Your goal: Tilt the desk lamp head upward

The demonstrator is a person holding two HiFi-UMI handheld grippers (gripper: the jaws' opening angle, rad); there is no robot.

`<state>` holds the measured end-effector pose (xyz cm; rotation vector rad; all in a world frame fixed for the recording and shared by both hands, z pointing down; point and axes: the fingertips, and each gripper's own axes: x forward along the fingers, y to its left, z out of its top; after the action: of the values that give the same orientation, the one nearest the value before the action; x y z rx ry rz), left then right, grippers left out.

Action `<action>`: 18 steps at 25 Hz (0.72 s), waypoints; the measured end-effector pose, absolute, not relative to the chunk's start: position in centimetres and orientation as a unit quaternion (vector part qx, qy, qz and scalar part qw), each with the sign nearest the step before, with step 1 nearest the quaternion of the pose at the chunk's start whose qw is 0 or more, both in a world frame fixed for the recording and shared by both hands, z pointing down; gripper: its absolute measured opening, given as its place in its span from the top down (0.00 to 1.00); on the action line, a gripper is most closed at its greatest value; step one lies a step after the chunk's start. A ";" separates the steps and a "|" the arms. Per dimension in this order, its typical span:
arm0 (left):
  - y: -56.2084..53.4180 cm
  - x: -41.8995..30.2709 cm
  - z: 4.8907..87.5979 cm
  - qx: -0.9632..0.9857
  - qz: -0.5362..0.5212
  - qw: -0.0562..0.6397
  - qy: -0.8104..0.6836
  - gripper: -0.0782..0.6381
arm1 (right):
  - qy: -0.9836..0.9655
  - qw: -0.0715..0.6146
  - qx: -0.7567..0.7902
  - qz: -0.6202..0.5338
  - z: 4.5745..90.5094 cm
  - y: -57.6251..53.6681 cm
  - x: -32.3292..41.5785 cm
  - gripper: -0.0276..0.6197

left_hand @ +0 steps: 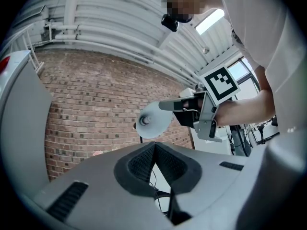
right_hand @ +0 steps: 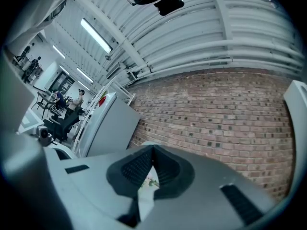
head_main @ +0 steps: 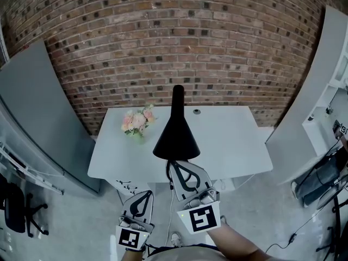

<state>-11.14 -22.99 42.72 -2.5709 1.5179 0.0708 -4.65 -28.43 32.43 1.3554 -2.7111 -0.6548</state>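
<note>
Two tools, is that right?

Yes, two, both of grey plastic with dark ribbed pads, and each carries one cube with a black-and-white square marker. The left tool (head_main: 148,196) (left_hand: 154,145) hangs low, in front of the near edge of the desk. Its jaws are pressed together on nothing. The right tool (head_main: 175,165) (right_hand: 152,148) sits higher, with its tip right at the wide rim of the lamp head. Its jaws also meet, with nothing between them. I cannot tell whether the tip touches the rim.

And the lamp?

One black cone-shaped lamp head (head_main: 176,137), smooth and matt. Its wide end is nearest the tools, and it narrows into one slim black neck (head_main: 178,99). It stands over the middle of the one white flat-topped desk (head_main: 234,140). From the left gripper view the mouth of the shade (left_hand: 151,121) is a pale round disc with a small bulb at its centre.

What else is on the desk?

One small bunch of pink flowers (head_main: 137,121) with green leaves, left of the lamp and apart from it.

And behind?

One rough red-brown brick wall (head_main: 179,37) and two flat grey panels. One panel leans at the left (head_main: 38,107) and one at the right (head_main: 315,91).
</note>
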 end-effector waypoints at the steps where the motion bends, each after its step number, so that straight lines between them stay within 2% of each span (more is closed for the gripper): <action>1: -22.9 -11.1 42.7 -0.858 0.022 0.077 0.507 0.88 | -0.874 0.021 0.438 -0.210 32.5 -28.3 -4.5 0.93; 18: -20.6 -10.2 41.0 -0.849 0.018 0.089 0.521 0.88 | -0.864 0.007 0.472 -0.176 32.8 -25.8 0.9 0.93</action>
<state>-10.24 -20.62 41.04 -2.5252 1.5505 0.0525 0.89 -25.83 32.85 1.4779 -2.7018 -0.5512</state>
